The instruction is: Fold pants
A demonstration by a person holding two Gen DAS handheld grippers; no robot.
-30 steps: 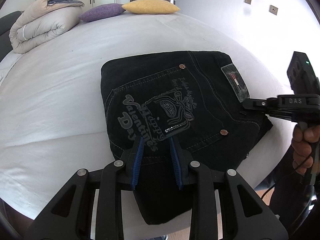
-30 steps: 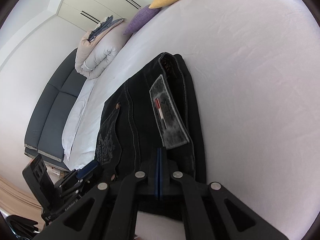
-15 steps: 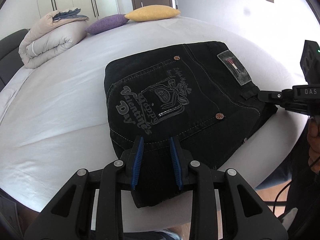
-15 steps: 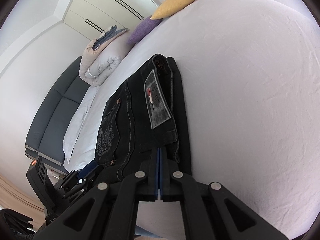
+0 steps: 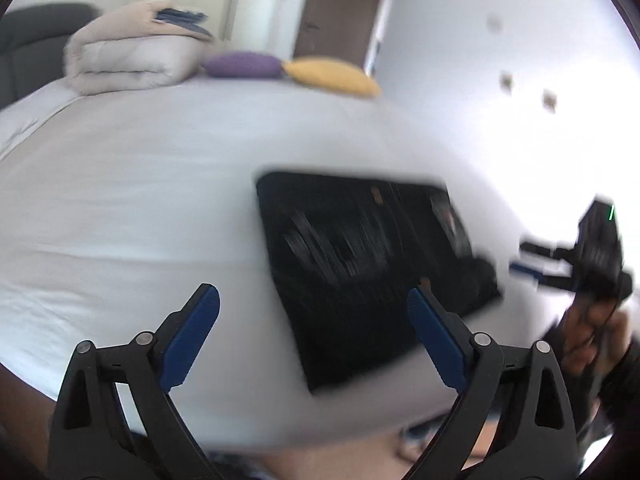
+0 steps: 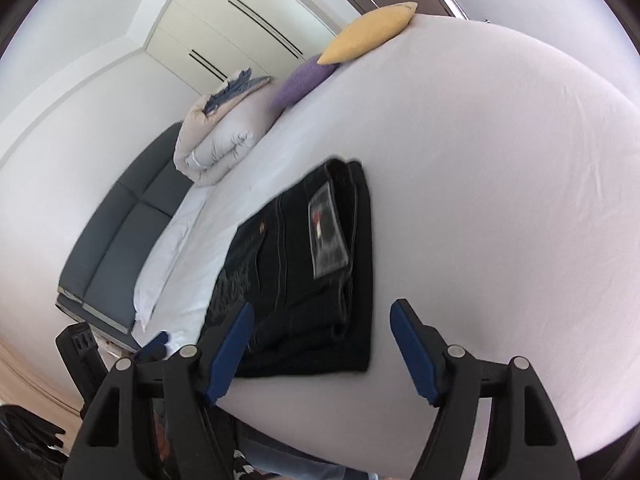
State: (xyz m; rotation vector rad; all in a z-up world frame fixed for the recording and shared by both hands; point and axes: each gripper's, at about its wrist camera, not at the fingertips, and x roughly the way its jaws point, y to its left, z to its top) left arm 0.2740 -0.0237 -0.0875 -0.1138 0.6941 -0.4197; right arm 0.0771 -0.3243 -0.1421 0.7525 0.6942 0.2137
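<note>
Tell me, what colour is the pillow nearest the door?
Yellow: the yellow pillow, beside a purple pillow, shows best in the right wrist view.

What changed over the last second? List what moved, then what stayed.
Both grippers let go of the black pants and drew back: left gripper and right gripper now have jaws wide open and empty. The pants stay folded on the bed; the pillows and the duvet are unmoved.

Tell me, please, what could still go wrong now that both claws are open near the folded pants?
1. The folded black pants lie close to the near edge of the bed; a nudge might slide them off.
2. The open right claw sits low beside the fold, so one finger could catch the layers and undo it.
3. The left claw view is motion-blurred, so a fast move could clip the stack.
</note>
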